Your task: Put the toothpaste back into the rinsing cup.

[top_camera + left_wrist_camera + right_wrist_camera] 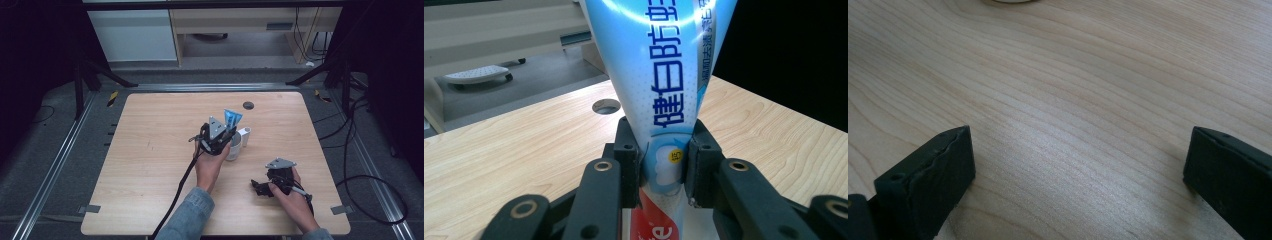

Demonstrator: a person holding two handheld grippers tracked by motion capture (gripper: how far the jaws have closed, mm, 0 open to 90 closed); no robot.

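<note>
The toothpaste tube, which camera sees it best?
The left gripper view: the tube is close up, its blue letters clear, pinched between the left claw. The high view shows a small blue tip above that claw. The right gripper view looks at the table.

On the wooden table (150, 150), the left gripper (226, 131) sits near the middle, held by the left hand (209, 167), with a blue tube (232, 118) sticking up from its jaws. A white cup (233, 148) stands just beside it. The right gripper (260, 187) rests near the front right, in the right hand (295, 200).
</note>
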